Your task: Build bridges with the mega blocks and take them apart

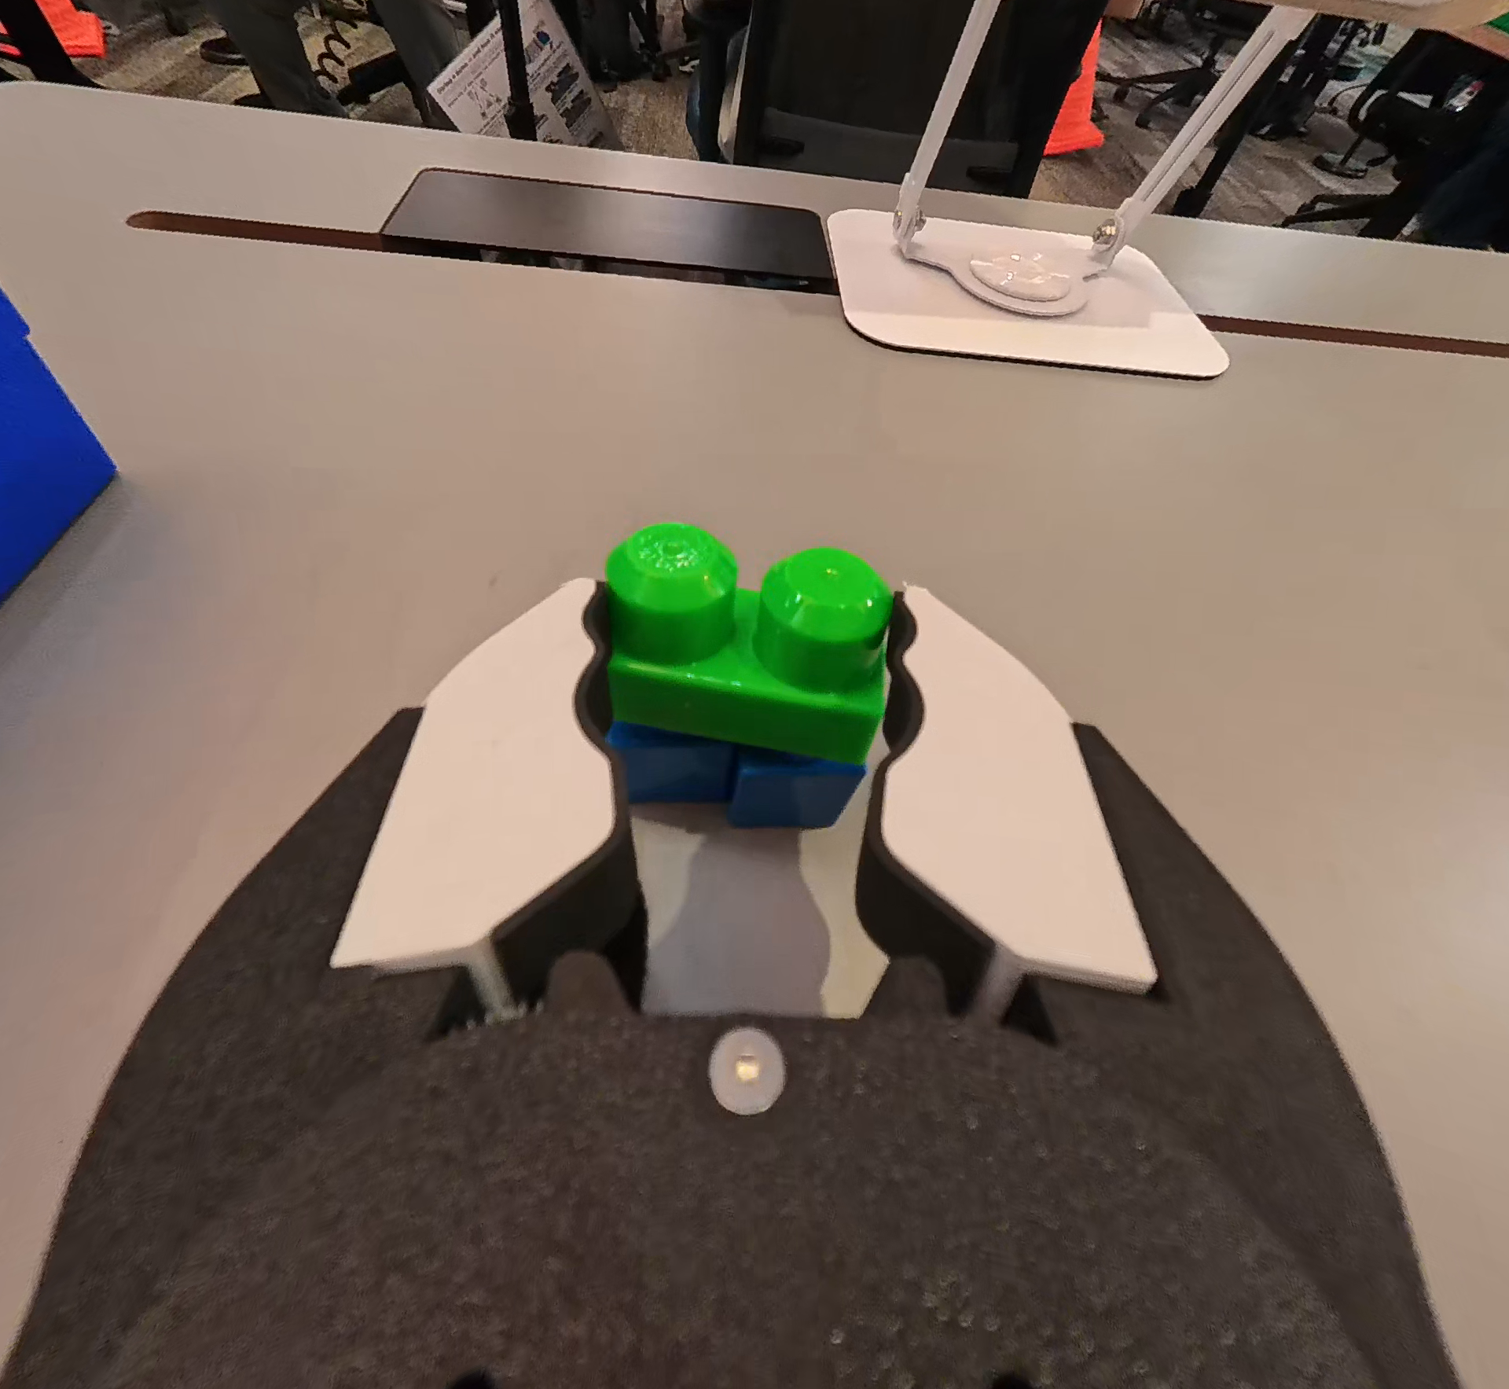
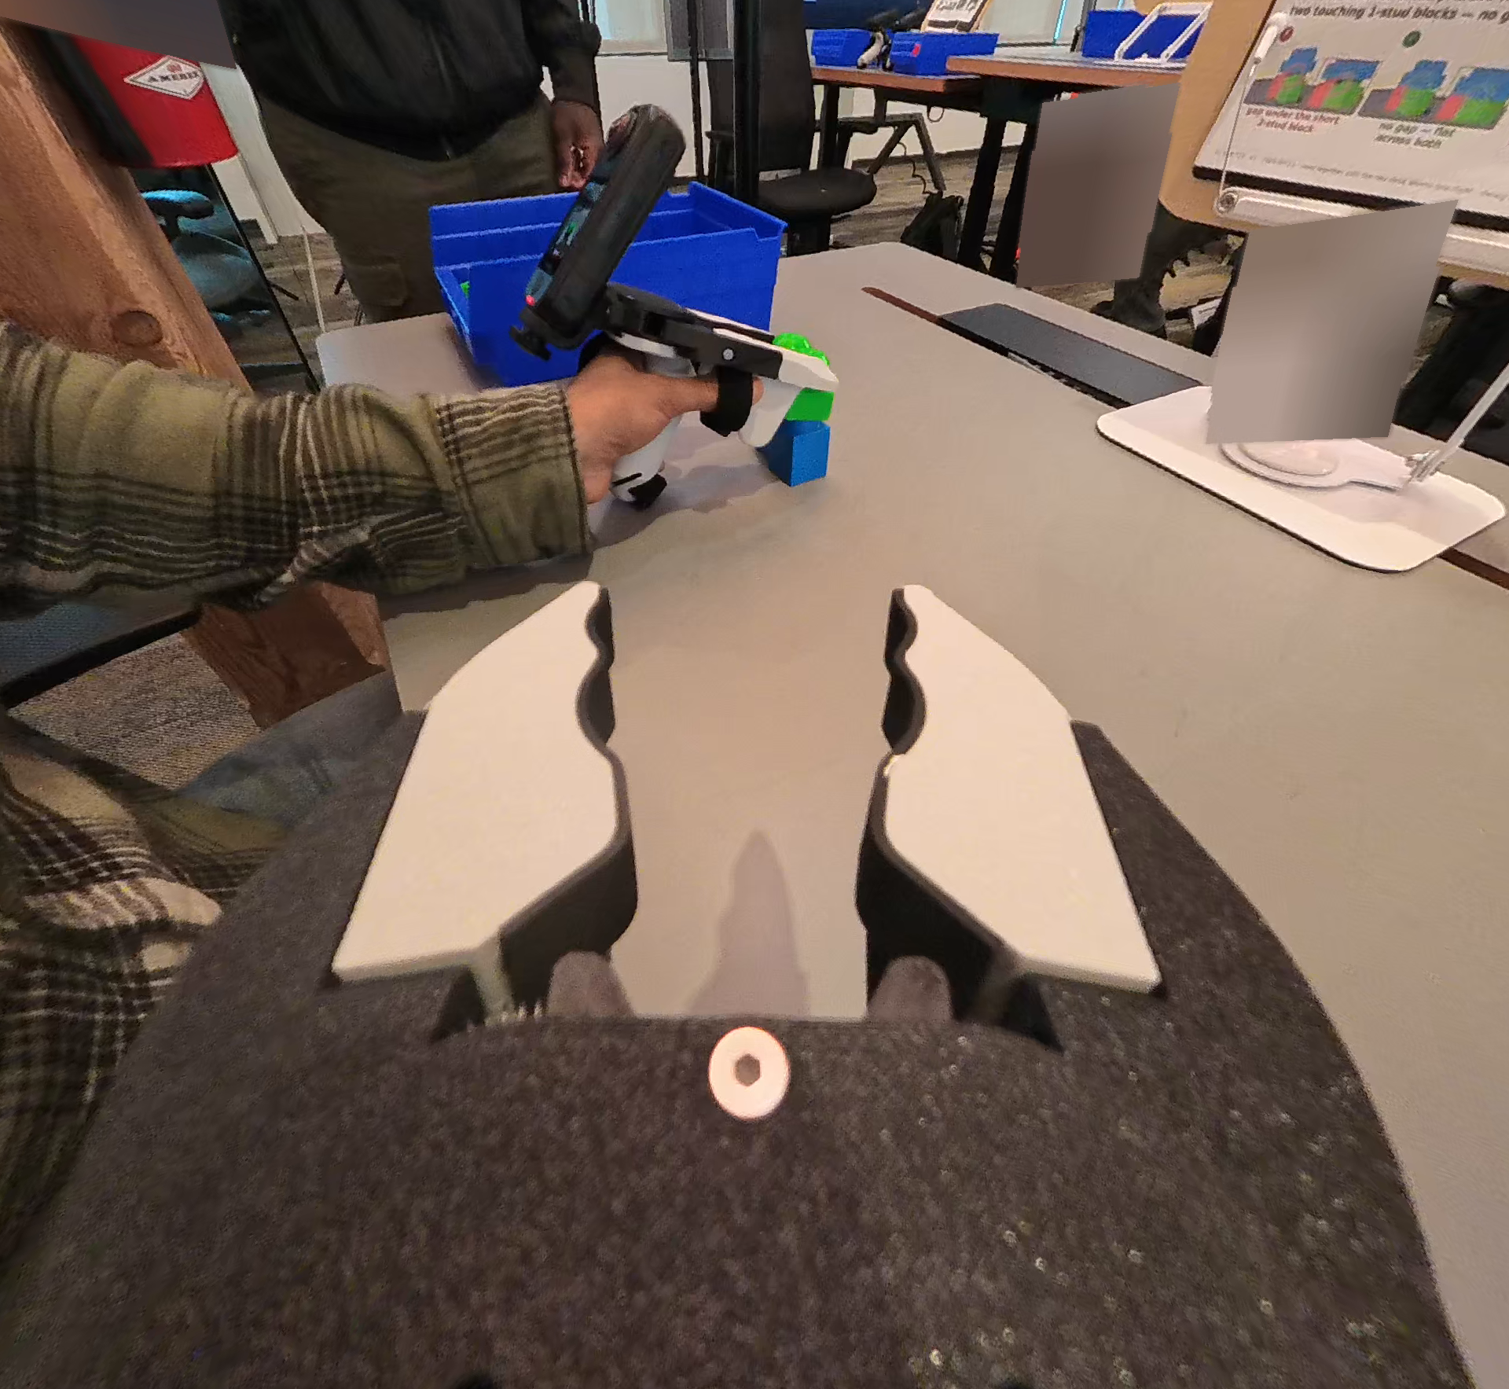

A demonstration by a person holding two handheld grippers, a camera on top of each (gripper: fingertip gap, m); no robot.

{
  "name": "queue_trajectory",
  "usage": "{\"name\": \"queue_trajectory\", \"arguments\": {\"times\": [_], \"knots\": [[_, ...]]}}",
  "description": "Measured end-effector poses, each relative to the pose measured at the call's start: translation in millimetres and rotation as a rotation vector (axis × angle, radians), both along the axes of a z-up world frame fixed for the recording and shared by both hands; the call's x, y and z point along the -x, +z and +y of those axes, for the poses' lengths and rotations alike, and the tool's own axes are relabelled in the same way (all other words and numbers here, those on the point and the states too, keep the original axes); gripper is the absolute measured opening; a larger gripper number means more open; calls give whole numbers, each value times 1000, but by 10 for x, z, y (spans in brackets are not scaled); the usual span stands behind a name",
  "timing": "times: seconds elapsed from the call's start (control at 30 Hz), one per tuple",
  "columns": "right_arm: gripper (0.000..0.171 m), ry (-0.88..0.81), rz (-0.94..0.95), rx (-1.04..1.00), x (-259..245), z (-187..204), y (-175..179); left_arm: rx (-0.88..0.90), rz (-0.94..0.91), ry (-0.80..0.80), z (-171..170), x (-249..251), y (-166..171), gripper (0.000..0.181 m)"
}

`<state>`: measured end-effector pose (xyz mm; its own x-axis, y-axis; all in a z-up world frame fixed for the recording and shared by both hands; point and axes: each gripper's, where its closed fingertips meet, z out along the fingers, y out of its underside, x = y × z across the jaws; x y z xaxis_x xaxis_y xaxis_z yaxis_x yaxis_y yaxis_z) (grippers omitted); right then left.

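Between the left claw (image 1: pixel 747 664), pinched green block (image 1: pixel 747 684) lies crosswise, studs up; right claw (image 2: pixel 747 664) spread

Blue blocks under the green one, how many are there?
2. Both blue blocks sit side by side beneath the green block, which the left gripper clamps: one on the left, one on the right. The right wrist view shows only one.
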<state>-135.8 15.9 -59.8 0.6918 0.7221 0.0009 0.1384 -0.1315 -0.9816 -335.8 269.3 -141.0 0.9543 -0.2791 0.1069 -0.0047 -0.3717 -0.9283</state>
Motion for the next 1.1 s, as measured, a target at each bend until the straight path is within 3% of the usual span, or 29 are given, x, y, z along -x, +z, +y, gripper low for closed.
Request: {"name": "queue_trajectory", "arguments": {"times": [0.8, 0.97, 1.1], "knots": [[66, 4, -21, 0, 34, -18, -7, -9, -88, -50, -72, -36, 153, 76], [68, -5, -24, 6, -3, -16, -21, -66, -192, -107, -177, 119, 510, 75], [71, -6, -33, 24, -22, 15, -50, -107, -289, -356, -397, 271, 873, 69]]}}
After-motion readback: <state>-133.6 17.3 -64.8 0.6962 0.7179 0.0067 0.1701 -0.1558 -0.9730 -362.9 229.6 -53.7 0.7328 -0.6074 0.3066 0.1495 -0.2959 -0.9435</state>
